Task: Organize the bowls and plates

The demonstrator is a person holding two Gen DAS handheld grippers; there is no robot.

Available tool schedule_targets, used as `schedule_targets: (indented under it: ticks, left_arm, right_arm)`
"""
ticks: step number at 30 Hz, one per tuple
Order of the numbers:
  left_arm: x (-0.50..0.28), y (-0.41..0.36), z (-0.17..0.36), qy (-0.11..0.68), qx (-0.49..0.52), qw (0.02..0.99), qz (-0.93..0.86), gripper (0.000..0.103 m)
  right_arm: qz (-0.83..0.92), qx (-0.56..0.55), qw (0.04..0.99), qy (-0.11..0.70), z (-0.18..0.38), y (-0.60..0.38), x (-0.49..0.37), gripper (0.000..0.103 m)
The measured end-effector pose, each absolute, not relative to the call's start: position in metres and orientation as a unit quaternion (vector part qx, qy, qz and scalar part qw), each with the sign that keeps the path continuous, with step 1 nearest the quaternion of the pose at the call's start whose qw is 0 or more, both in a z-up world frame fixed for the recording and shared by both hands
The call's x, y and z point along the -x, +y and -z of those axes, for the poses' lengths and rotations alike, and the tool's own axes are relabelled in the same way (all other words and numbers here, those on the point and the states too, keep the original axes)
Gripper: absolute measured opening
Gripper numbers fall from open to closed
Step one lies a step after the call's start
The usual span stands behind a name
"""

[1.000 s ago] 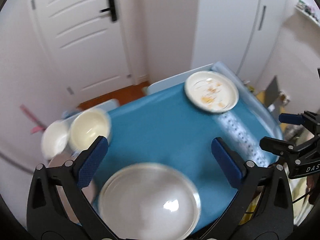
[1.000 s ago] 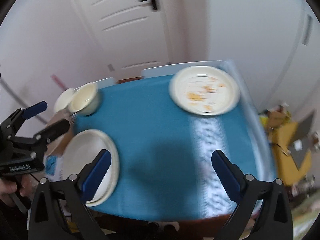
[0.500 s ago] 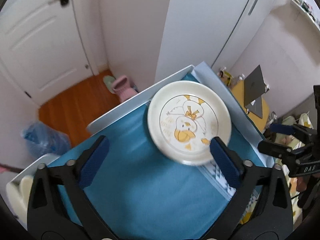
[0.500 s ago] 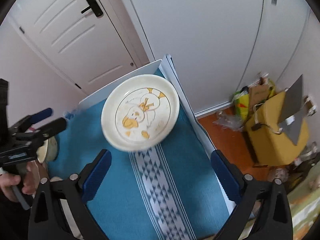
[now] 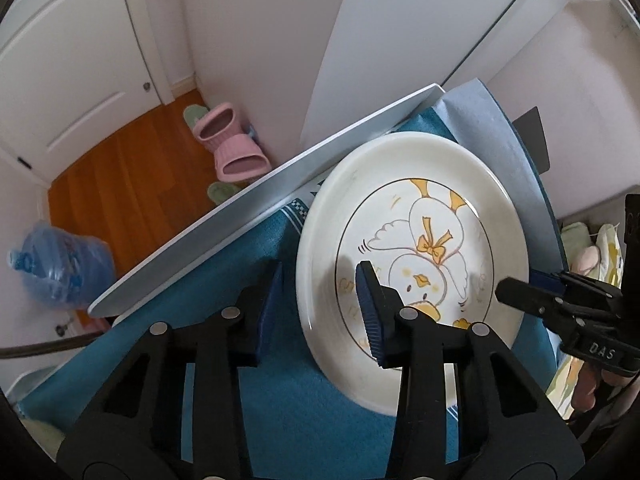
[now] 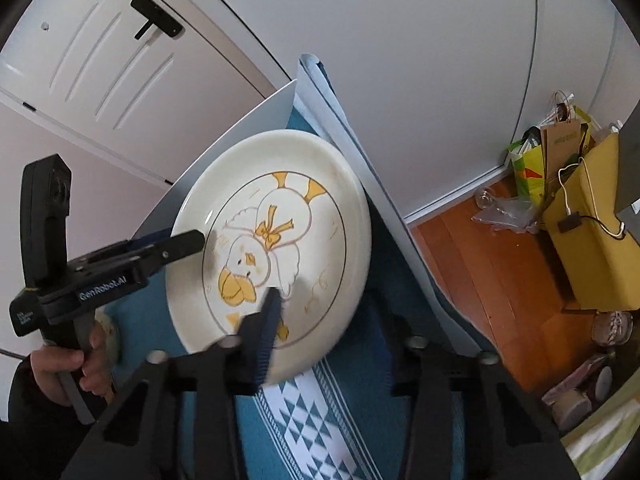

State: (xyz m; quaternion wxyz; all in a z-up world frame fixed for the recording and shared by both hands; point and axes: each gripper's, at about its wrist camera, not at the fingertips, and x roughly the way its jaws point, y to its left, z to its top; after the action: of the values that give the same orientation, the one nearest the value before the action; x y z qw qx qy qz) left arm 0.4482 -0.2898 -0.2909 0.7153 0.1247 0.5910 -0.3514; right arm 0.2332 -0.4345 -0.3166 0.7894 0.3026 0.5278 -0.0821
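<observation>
Straddling opposite rims of the white duck-printed ceramic plate (image 5: 412,256) on the blue tablecloth (image 5: 256,404), left gripper (image 5: 320,308) and right gripper (image 6: 324,320) have just been closing; uneven pinches could tip it.

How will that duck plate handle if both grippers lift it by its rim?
The duck plate looks glazed ceramic, so probably stiff, fairly heavy and breakable. Its glossy rim may slip between narrow fingers. Gripped on opposite sides, it should stay level.
</observation>
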Motion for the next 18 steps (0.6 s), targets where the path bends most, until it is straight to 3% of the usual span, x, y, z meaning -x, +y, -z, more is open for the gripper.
schedule_targets:
  ticks: [3,5,18]
  left_arm:
    - [-0.449,-0.29,0.293,0.589,-0.133,0.715,0.352,0.021]
    - [-0.447,-0.291,0.293,0.586,-0.135,0.716,0.355,0.019]
    - [-0.431,-0.292,0.272,0.561,-0.142,0.734,0.355,0.019]
  right_arm:
    - [0.099,-0.308,0.789,0.521,0.32,-0.435,-0.233,0.022]
    - [0.109,-0.31,0.787,0.523,0.322,-0.437,-0.235,0.014]
    - [0.119,-0.3,0.787,0.525,0.321,-0.437,-0.235,0.013]
